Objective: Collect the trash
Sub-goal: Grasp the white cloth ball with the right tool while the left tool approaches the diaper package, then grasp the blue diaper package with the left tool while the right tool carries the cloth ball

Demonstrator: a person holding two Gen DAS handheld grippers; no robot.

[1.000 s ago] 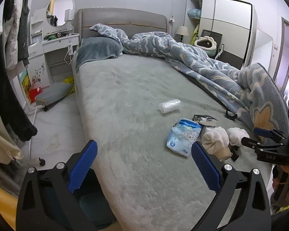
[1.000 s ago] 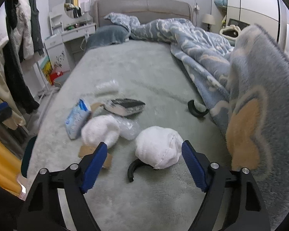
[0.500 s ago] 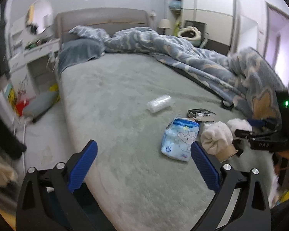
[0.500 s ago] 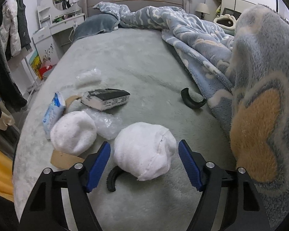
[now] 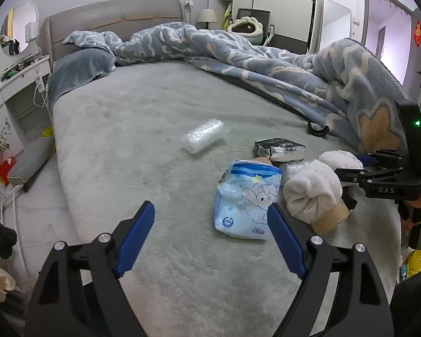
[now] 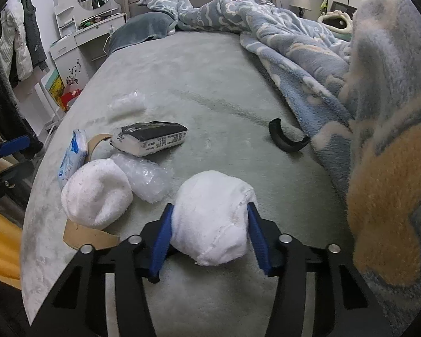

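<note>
Trash lies on the grey bed (image 5: 154,118): a blue-and-white tissue packet (image 5: 245,199), a bubble-wrap roll (image 5: 203,136), a black-and-white packet (image 6: 151,137), a bubble-wrap clump (image 6: 147,177) and cardboard rings (image 6: 87,234). Two white cloth balls sit near the foot. My right gripper (image 6: 210,207) is closing, and its blue pads touch both sides of the nearer ball (image 6: 213,219). The other ball (image 6: 96,193) rests on a cardboard ring to its left. My left gripper (image 5: 210,207) hovers over bare bed just short of the tissue packet; its jaws are closing with nothing between them.
A blue patterned blanket (image 6: 379,140) is heaped along the bed's right side, with a black curved piece (image 6: 285,140) at its edge. A pillow (image 5: 78,70) lies at the headboard. A white dressing table (image 5: 16,84) and hanging clothes (image 6: 22,45) stand left of the bed.
The right jaws have drawn in from wide around the white ball to touching it. The left gripper has swung right and lower toward the tissue packet, and its jaws have narrowed.
</note>
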